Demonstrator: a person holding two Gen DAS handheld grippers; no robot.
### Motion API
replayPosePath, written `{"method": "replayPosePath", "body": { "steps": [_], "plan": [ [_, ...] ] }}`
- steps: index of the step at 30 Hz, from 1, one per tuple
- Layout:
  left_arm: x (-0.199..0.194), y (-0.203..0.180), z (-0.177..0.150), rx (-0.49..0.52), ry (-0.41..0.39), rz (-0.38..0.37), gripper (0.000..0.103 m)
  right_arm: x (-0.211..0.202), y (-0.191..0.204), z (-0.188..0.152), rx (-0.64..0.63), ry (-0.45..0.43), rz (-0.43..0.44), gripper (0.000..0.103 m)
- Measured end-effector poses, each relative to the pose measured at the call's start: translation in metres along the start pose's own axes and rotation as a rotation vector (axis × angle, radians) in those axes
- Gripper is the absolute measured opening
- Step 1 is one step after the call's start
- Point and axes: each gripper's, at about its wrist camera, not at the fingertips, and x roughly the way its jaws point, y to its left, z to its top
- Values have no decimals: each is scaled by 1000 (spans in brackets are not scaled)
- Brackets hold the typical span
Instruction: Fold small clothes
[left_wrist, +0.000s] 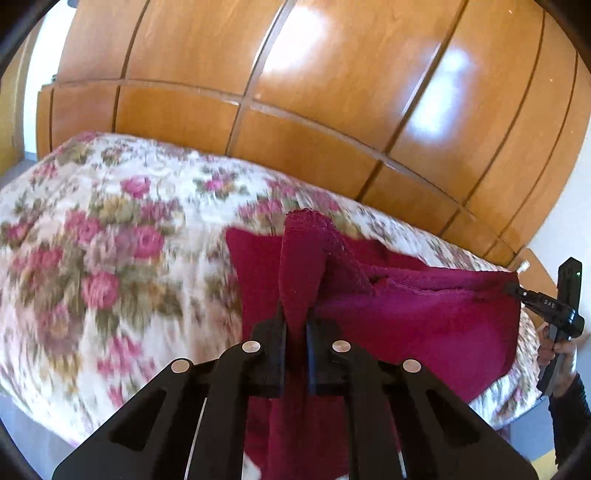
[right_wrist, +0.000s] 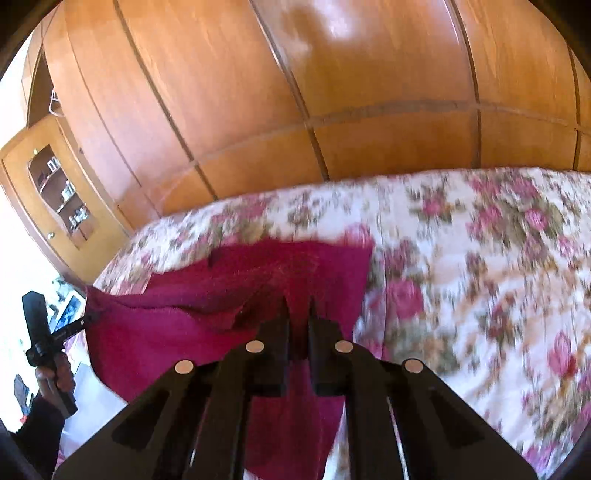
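One crimson cloth (left_wrist: 424, 317), two grippers, one floral bedspread (left_wrist: 110, 240), one wooden wardrobe (left_wrist: 332, 92).

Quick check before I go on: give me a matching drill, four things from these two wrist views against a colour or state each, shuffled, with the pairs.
Things:
1. left gripper
2. dark red terry cloth
3. floral bedspread
4. glossy wooden wardrobe

Descriptions:
A. white with pink roses
B. orange-brown panels reflecting light
C. shut on a bunched corner of fabric
D. stretched between two grippers, partly lifted

The right gripper clamps the cloth's other corner.

Pairs: 1-C, 2-D, 3-A, 4-B
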Motion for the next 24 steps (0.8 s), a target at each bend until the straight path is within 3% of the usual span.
{"method": "replayPosePath", "body": {
  "steps": [8, 13, 15, 16, 18, 19, 20, 21, 24],
  "plan": [
    [87, 14, 55, -15, 59, 96, 7, 107, -17, 55, 15, 77, -82, 6],
    [149, 21, 65, 2, 143, 210, 7, 172, -33, 59, 42, 178, -125, 6],
    [166, 28, 63, -16, 184, 219, 7, 187, -38, 55, 47, 216, -140, 7],
    [171, 29, 62, -19, 201, 219, 7, 191, -41, 52, 51, 233, -131, 8],
    [168, 32, 61, -37, 203, 208, 14, 181, -45, 49, 62, 225, -107, 22],
    [160, 36, 60, -55, 195, 190, 21, 173, -46, 48, 67, 217, -85, 27],
    [154, 38, 58, -67, 190, 184, 33, 162, -45, 46, 69, 204, -69, 41],
    [146, 40, 56, -82, 186, 181, 38, 145, -47, 40, 69, 186, -54, 48],
    [113, 46, 40, -104, 177, 119, 40, 107, -49, 21, 85, 184, -5, 48]
  ]
}}
